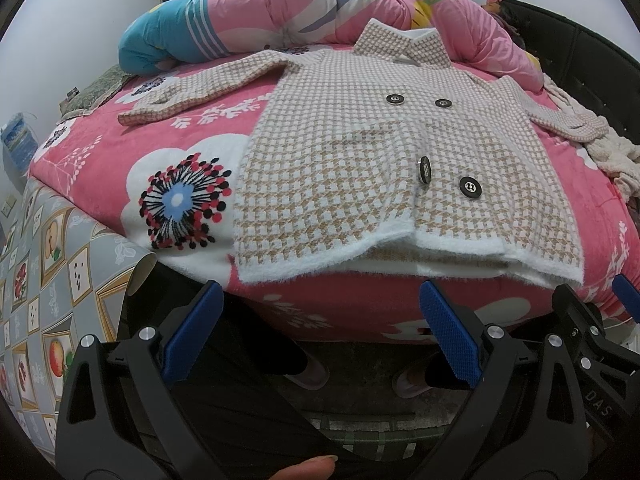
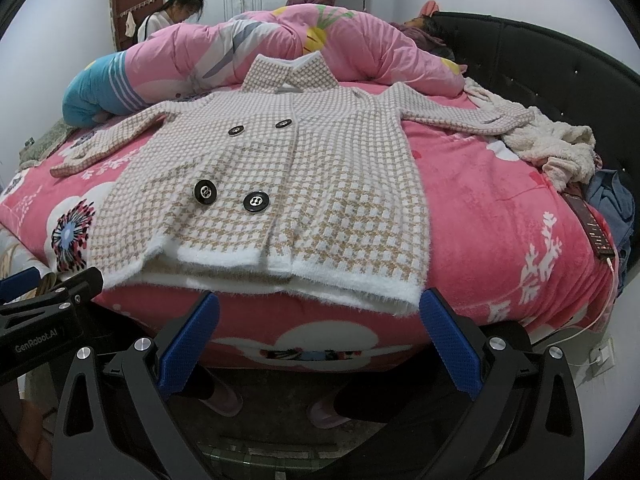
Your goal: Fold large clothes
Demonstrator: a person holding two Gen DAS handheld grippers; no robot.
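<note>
A tan-and-white houndstooth coat (image 1: 360, 152) (image 2: 280, 168) with black buttons lies flat and face up on the pink floral blanket (image 1: 100, 160) (image 2: 500, 220). Both sleeves are spread out to the sides, and the collar points toward the far quilt. Its fuzzy white hem hangs at the bed's near edge. My left gripper (image 1: 320, 332) is open, held just below and in front of the hem, with nothing between its blue pads. My right gripper (image 2: 320, 340) is open too, below the hem's right part. Each gripper shows at the edge of the other's view.
A rolled pink and blue quilt (image 1: 280, 12) (image 2: 280, 40) lies behind the coat. A cream knit garment (image 2: 552, 148) and dark clothes sit at the right by the black headboard (image 2: 540, 60). A person (image 2: 172, 12) stands at the far left. Slippered feet (image 2: 224, 400) stand on the floor.
</note>
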